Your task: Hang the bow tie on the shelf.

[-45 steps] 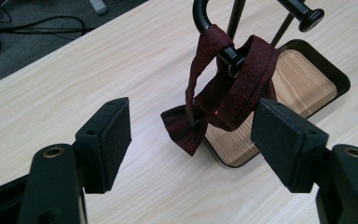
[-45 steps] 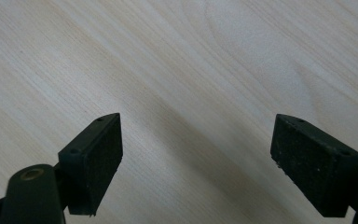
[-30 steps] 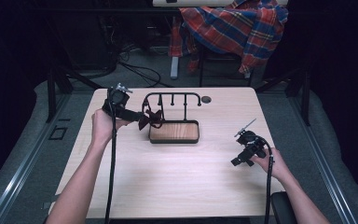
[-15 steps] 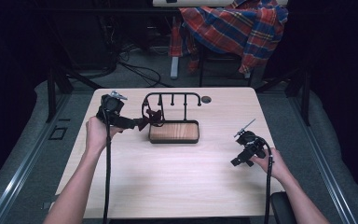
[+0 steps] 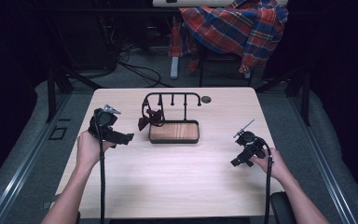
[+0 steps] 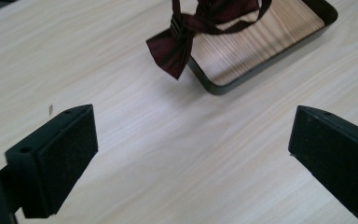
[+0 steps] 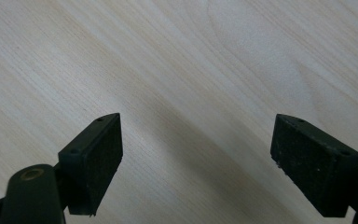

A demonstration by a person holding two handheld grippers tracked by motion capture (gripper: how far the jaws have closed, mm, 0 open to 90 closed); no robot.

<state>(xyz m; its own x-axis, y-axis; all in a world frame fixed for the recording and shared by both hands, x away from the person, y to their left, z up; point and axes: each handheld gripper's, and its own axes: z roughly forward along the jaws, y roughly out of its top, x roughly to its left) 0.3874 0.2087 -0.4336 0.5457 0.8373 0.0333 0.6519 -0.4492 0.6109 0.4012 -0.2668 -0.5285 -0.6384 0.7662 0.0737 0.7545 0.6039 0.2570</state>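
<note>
A dark red bow tie [image 5: 150, 120] hangs by its strap from the left end of a black hook rack [image 5: 172, 95]. The rack stands on a wooden tray base [image 5: 182, 131] at the table's middle back. In the left gripper view the bow tie [image 6: 177, 44] dangles over the tray's corner [image 6: 214, 86]. My left gripper [image 5: 123, 137] [image 6: 191, 149] sits a little to the left of the bow tie, apart from it. Its jaws have just been opening and nothing is between them. My right gripper [image 5: 237, 161] [image 7: 196, 158] is open over bare table at the right.
A plaid shirt [image 5: 233, 28] is draped over a chair behind the table. A small dark round hole [image 5: 206, 99] lies in the tabletop right of the rack. Cables [image 5: 135, 70] run on the floor beyond the far edge.
My left gripper has drawn back to the left from the bow tie, and its jaws have spread. The bow tie stays hanging on the rack. The right gripper has not moved.
</note>
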